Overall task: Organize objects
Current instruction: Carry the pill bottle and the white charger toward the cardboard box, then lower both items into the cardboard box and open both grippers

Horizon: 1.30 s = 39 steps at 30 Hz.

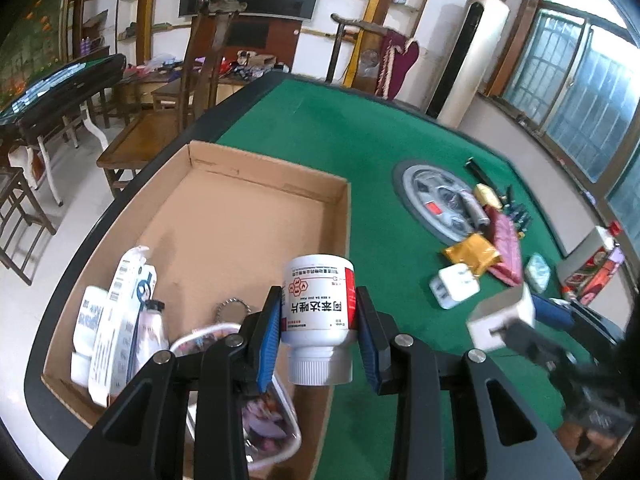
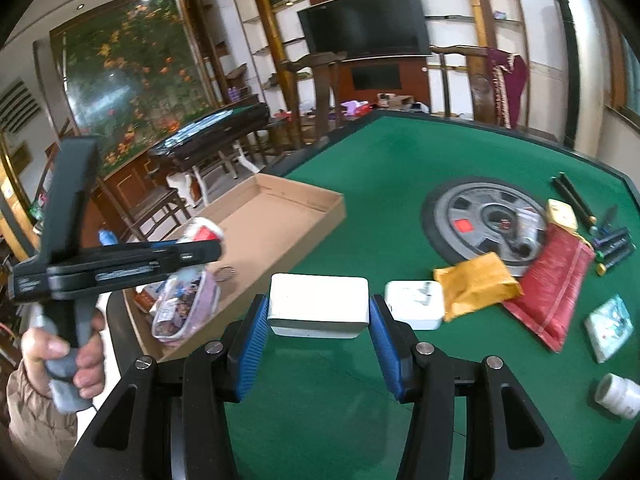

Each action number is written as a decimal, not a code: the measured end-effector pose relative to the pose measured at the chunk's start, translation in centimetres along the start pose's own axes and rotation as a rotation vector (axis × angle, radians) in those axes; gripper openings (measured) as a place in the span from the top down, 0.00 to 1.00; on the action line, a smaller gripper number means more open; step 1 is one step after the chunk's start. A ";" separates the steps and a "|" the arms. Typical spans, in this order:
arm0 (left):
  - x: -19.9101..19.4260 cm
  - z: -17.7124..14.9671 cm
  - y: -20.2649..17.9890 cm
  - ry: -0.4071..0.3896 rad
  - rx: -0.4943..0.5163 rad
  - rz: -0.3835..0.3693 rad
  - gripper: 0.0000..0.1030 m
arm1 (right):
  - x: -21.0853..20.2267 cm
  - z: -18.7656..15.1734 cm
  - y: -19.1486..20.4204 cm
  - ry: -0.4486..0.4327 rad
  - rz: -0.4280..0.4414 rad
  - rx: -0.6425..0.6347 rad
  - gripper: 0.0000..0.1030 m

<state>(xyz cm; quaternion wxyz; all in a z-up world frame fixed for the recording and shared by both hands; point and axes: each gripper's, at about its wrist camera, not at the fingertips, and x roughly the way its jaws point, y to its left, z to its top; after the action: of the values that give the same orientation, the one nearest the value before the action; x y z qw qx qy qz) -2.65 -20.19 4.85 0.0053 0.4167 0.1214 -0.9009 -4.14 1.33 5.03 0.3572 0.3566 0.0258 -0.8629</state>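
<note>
My left gripper (image 1: 318,320) is shut on a white medicine bottle (image 1: 318,308) with a red and white label, held cap toward me over the right edge of the cardboard tray (image 1: 256,204). The tray holds white tubes and a packet (image 1: 116,320), a clear pouch (image 1: 260,420) and a key ring (image 1: 230,308). My right gripper (image 2: 318,316) is shut on a white rectangular box (image 2: 318,306) above the green felt table (image 2: 400,168). The left gripper also shows in the right wrist view (image 2: 200,250), over the tray (image 2: 280,208).
On the felt lie a white charger (image 2: 416,304), a yellow packet (image 2: 476,284), a red pouch (image 2: 552,280), a tissue pack (image 2: 610,326), a white jar (image 2: 618,396), pens (image 2: 612,240) and the table's round centre hub (image 2: 488,220). Wooden chairs (image 1: 160,120) stand beyond the table.
</note>
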 end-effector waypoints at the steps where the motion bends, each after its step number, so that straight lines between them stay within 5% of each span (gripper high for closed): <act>1: 0.8 0.2 0.2 0.015 0.001 0.011 0.67 | 0.2 0.0 0.2 0.002 0.005 -0.004 0.47; 7: 4.0 -0.4 1.3 0.100 -0.023 0.037 0.67 | 1.3 0.3 0.7 0.018 0.016 -0.019 0.47; 16: 2.9 -2.8 0.0 0.082 0.076 0.076 0.67 | 3.5 3.4 1.8 0.006 0.059 -0.054 0.47; 24: 3.8 -0.7 0.4 0.059 0.076 0.055 0.67 | 6.2 6.8 2.7 -0.015 0.093 -0.060 0.47; 39: 4.8 -1.8 0.7 0.107 0.116 0.047 0.67 | 13.3 6.8 3.9 0.082 0.166 -0.108 0.47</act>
<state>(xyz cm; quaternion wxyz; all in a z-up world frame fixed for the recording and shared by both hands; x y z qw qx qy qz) -4.36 -20.04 -0.05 -0.0043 0.4665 0.0592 -0.8825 -12.27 -11.55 2.48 0.4448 0.3726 0.0571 -0.8124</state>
